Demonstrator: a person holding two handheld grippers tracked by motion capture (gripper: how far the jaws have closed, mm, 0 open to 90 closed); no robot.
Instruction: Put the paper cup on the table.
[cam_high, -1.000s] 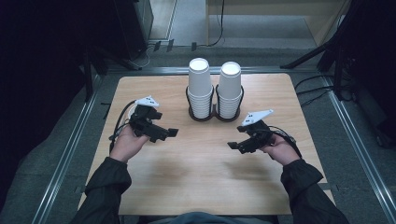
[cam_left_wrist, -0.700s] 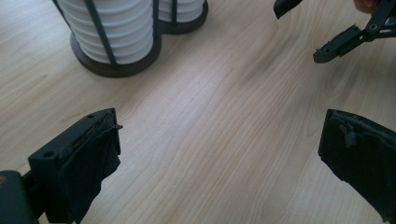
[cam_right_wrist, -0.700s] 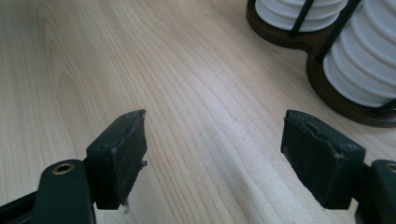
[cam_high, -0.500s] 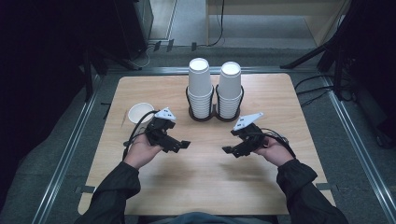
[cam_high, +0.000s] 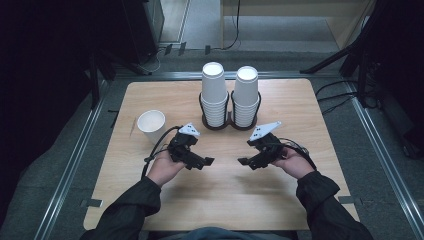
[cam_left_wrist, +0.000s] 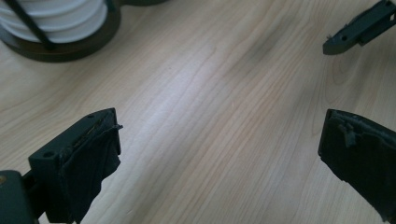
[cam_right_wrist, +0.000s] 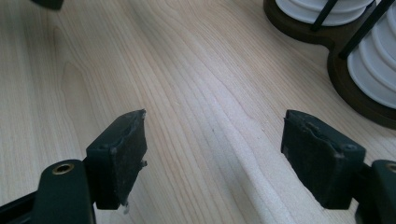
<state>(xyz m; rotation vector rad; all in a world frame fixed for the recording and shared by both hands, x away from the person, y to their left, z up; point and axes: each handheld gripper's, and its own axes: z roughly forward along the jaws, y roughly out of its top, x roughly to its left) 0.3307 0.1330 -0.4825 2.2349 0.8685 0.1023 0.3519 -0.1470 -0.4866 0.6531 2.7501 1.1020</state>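
From the high view we see both hand-held grippers, left and right, low over the tabletop, a lone cup just beside the left forearm's cable, where a careless sweep could topple it. In the left gripper view we see its jaws spread wide and empty, plus the holder. The right gripper view shows likewise parted jaws and the stacks close, which a swing might knock.
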